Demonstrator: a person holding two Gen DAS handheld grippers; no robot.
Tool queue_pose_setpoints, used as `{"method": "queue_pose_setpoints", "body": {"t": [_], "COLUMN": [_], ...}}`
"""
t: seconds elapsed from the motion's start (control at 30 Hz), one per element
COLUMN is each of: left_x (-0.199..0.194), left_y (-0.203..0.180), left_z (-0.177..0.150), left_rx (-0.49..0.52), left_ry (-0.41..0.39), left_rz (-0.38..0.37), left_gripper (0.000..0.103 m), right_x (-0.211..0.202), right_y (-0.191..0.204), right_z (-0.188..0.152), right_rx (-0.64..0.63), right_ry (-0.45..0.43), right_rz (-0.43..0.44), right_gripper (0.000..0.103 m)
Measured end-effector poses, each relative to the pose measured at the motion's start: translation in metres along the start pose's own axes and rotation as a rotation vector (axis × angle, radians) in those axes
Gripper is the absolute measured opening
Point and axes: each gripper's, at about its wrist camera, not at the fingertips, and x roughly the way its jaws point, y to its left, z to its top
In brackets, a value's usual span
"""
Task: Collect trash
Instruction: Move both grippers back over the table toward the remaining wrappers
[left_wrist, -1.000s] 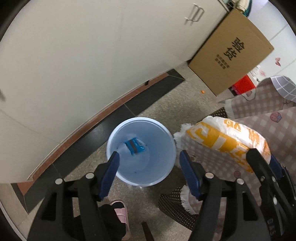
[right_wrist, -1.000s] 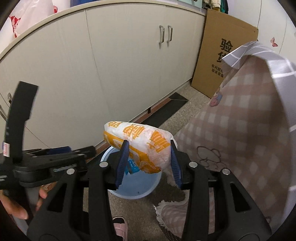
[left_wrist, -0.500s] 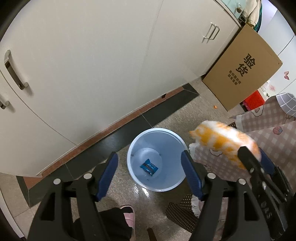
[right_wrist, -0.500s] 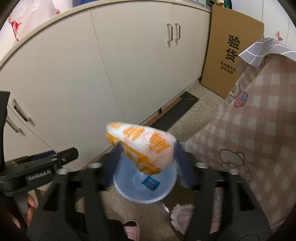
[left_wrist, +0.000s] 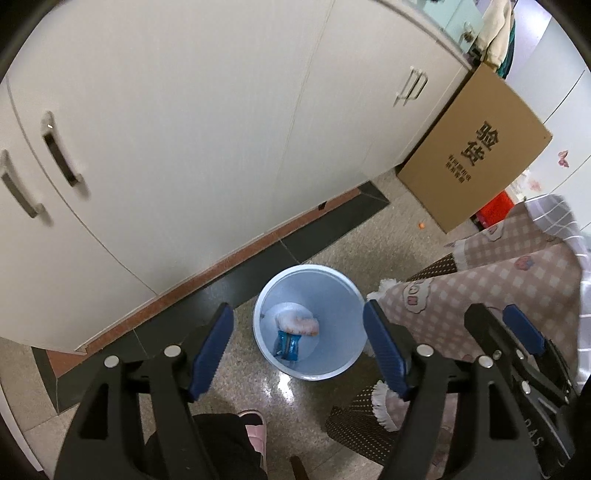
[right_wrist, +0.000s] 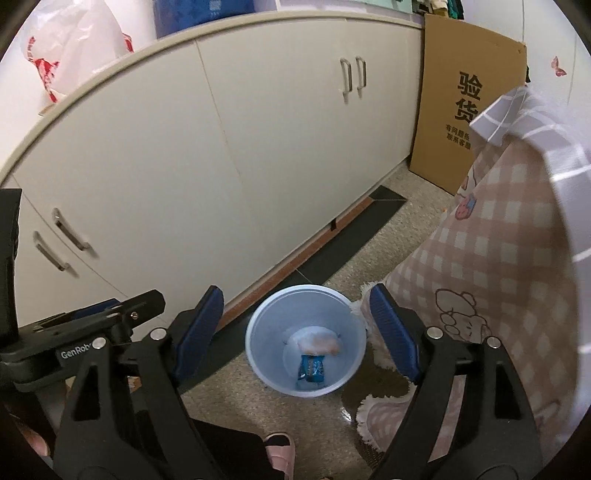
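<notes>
A pale blue bin (left_wrist: 334, 282) (right_wrist: 258, 321) stands on the speckled floor by the cabinet. At its bottom lie the orange-and-white bag (left_wrist: 298, 322) (right_wrist: 320, 341) and a small blue wrapper (left_wrist: 286, 345) (right_wrist: 312, 369). My left gripper (left_wrist: 297, 308) hangs open above the bin with nothing between its blue pads. My right gripper (right_wrist: 295, 291) is also open and empty over the bin. In the left wrist view the right gripper (left_wrist: 509, 325) shows at the right edge. The left gripper (right_wrist: 110, 314) appears at the left of the right wrist view.
White cabinets (left_wrist: 221, 129) run behind the bin. A cardboard box (left_wrist: 476, 147) leans at their far end, a red crate (left_wrist: 493, 210) beside it. A pink checked cloth (right_wrist: 491, 258) hangs right of the bin over a fringed rug (right_wrist: 373, 413). A person's pink slipper (left_wrist: 255, 432) is near the bin.
The right gripper opened and let go of the orange-and-white bag, which dropped into the bin beside the blue wrapper. Both grippers rose away from the bin.
</notes>
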Motion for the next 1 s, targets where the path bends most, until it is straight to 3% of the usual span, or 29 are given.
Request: {"method": "queue_pose_setpoints", "body": {"t": [0.2, 0.37, 0.5, 0.67, 0.87, 1.0], "left_x": [-0.061, -0.113, -0.145, -0.166, -0.162, -0.144], "left_y": [-0.005, -0.031, -0.084, -0.164, -0.272, -0.327], "left_z": [0.001, 0.002, 0.002, -0.002, -0.016, -0.020], "left_rx": [-0.015, 0.017, 0.134, 0.293, 0.541, 0.643], "left_ry": [-0.098, -0.178, -0.230, -0.220, -0.186, -0.116], "left_rz": [-0.076, -0.166, -0.204, -0.309, -0.350, -0.362], "left_gripper": [0.072, 0.075, 0.076, 0.076, 0.076, 0.076], "right_x": [-0.059, -0.127, -0.182, -0.245, -0.274, -0.261], "right_y": [0.011, 0.004, -0.027, -0.099, -0.189, -0.241], "right_z": [0.012, 0.024, 0.028, 0.025, 0.019, 0.021], "right_rx": [-0.010, 0.001, 0.032, 0.098, 0.166, 0.178], "right_ry": [-0.094, -0.221, -0.307, -0.379, -0.327, -0.222], "right_rz": [0.040, 0.000, -0.047, -0.150, -0.299, -0.366], "right_gripper": [0.080, 0.082, 0.082, 0.082, 0.082, 0.068]}}
